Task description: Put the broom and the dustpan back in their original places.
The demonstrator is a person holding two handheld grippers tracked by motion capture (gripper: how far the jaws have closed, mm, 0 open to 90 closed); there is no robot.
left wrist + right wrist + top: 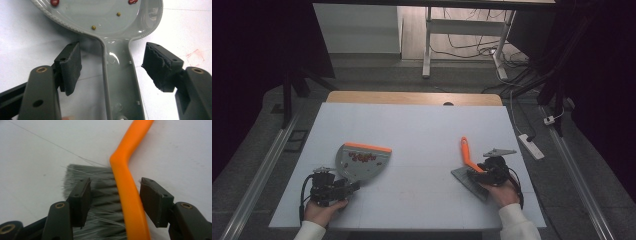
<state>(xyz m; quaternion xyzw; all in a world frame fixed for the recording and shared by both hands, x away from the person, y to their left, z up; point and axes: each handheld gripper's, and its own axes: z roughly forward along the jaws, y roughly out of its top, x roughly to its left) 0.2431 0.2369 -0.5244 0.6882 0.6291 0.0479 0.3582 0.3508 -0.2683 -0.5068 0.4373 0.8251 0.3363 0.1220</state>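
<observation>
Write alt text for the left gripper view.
The left gripper hangs open with its two black jaws either side of a grey dustpan's handle, not touching it. Beyond, the dustpan's tray holds small red and yellowish bits on the white table.

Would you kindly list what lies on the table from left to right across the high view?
Left gripper → grey dustpan with small red bits inside → orange-handled brush → right gripper, its jaws open either side of the brush.
</observation>
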